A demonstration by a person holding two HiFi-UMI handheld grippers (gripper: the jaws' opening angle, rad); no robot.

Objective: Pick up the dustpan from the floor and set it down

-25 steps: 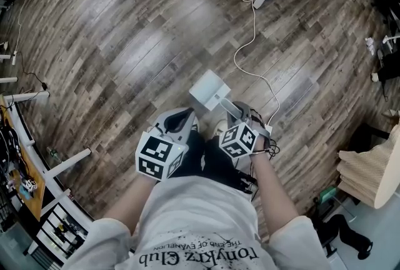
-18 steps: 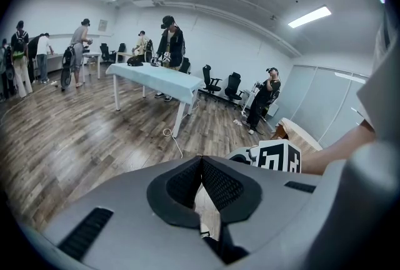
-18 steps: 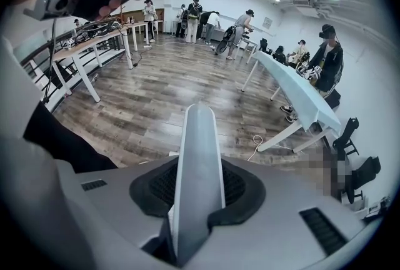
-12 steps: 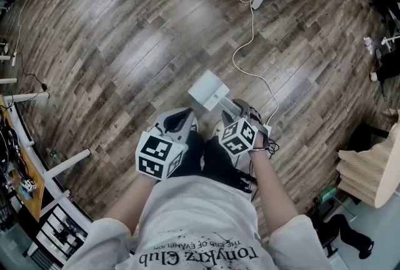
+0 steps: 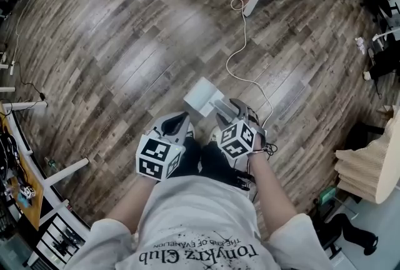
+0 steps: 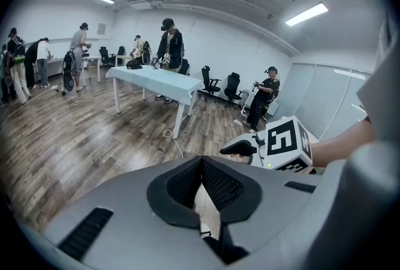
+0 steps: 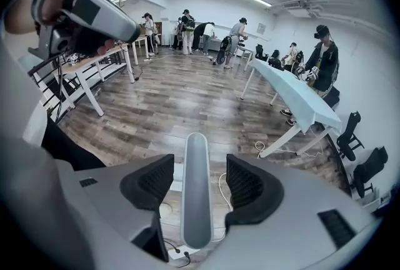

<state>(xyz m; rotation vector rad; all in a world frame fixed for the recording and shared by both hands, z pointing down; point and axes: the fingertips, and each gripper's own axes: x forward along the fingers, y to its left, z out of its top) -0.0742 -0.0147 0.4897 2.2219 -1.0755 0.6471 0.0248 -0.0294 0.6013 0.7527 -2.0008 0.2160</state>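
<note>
**White dustpan on the floor, right jaws spread**

My right gripper has just been opening its jaws. They are spread wide now, with the dustpan's grey handle between them and a gap on each side. The dustpan sits on the wood floor just beyond that gripper. My left gripper hangs alongside to the left, jaws pressed together on nothing.

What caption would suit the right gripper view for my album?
Right tongs, just opened wide, straddle the dustpan's grey handle without gripping it, above a wooden floor.
</note>
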